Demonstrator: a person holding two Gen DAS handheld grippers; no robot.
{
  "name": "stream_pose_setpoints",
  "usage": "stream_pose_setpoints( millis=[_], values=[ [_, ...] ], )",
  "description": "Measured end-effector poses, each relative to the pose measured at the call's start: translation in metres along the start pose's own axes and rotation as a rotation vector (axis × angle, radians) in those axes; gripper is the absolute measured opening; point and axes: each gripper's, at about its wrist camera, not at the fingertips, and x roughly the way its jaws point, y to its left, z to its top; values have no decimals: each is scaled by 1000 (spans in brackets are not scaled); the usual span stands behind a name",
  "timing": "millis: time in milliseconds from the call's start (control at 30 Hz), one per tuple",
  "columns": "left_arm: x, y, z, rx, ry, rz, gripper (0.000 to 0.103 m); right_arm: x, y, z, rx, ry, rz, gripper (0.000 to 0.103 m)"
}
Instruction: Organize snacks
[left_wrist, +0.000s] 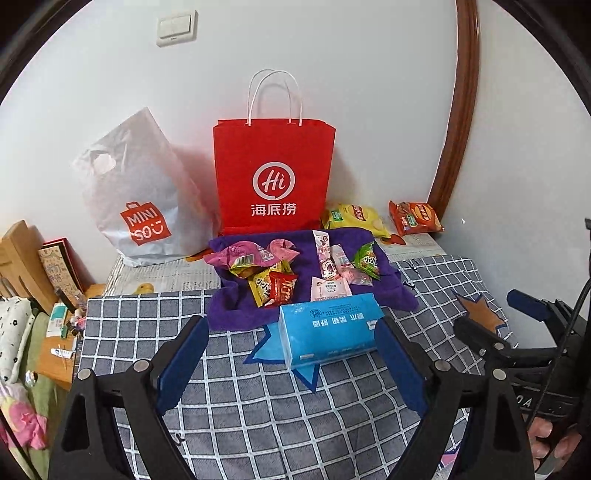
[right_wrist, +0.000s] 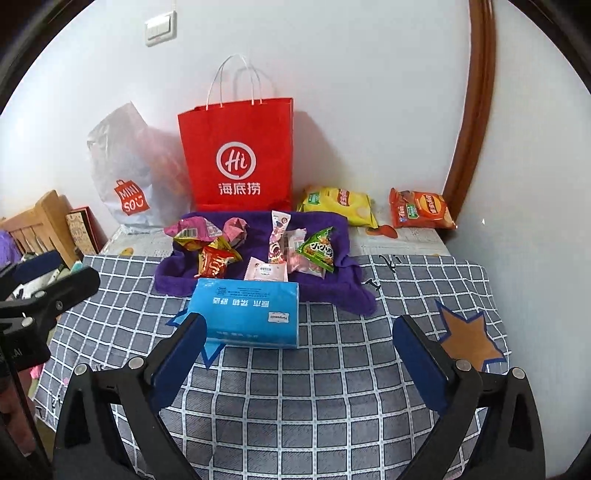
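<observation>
You're hovering left gripper (left_wrist: 291, 354), right gripper (right_wrist: 299, 350) wide open, gripping nothing; snacks (right_wrist: 258, 247) sitting piled on purple towel (right_wrist: 332, 284), reachable.

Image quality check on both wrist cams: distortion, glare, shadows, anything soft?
Left wrist view: strong fisheye, brown wooden door frame bows, black corners; red paper bag casts a soft shadow on the wall; open left gripper stays sharp. Right wrist view: same barrel warp, checked grey cloth lines curve; translucent white plastic bag looks hazy; no hard glare; open right gripper.
</observation>
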Motion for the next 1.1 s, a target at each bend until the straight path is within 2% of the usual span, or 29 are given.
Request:
stream_pose_setpoints(
  millis=[567, 1100],
  values=[
    [-22, -7, -7, -7, -26, 6, 91, -28, -6, -7, 17, -42, 6, 100],
    [-28, -12, -6, 3, -31, 10, 91, -33, -8, -10, 17, -48, 7, 100]
  ],
)
